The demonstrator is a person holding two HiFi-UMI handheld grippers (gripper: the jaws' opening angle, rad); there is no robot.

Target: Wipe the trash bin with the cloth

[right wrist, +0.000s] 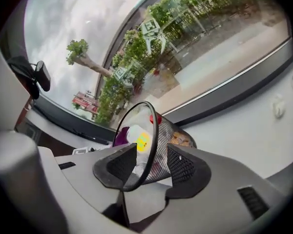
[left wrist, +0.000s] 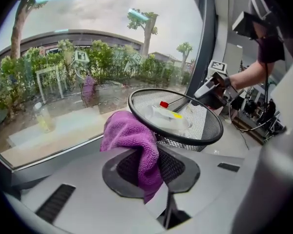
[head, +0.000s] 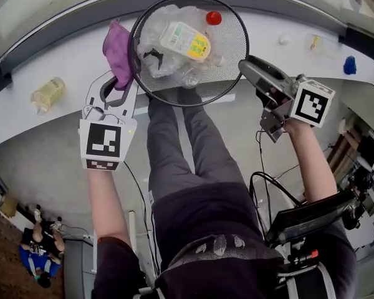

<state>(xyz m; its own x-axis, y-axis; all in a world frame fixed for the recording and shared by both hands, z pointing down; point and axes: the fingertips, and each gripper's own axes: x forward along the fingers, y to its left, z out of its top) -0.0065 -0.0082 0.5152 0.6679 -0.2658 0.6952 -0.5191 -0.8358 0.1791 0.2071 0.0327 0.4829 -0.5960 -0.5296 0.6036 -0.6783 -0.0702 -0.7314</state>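
Here the left tool point(head: 116, 91) pinches the soft purple cloth point(left wrist: 129, 133), which droops limply just before the wire-mesh trash bin point(head: 232, 55). The right tool point(right wrist: 152, 165) stands wide, the bin's rim between its jaws, seemingly untouched. Light and stiff, the bin would likely tip; the rim suits a steadying grip.

Round black wire-mesh trash bin point(head: 234, 48), open top up, part-filled with clear plastic rubbish point(head: 168, 61), at the near edge of the white ledge point(head: 62, 55), with a bunched purple cloth point(head: 117, 52) at its outer left wall, pinched between the jaws of the left gripper point(head: 121, 83).
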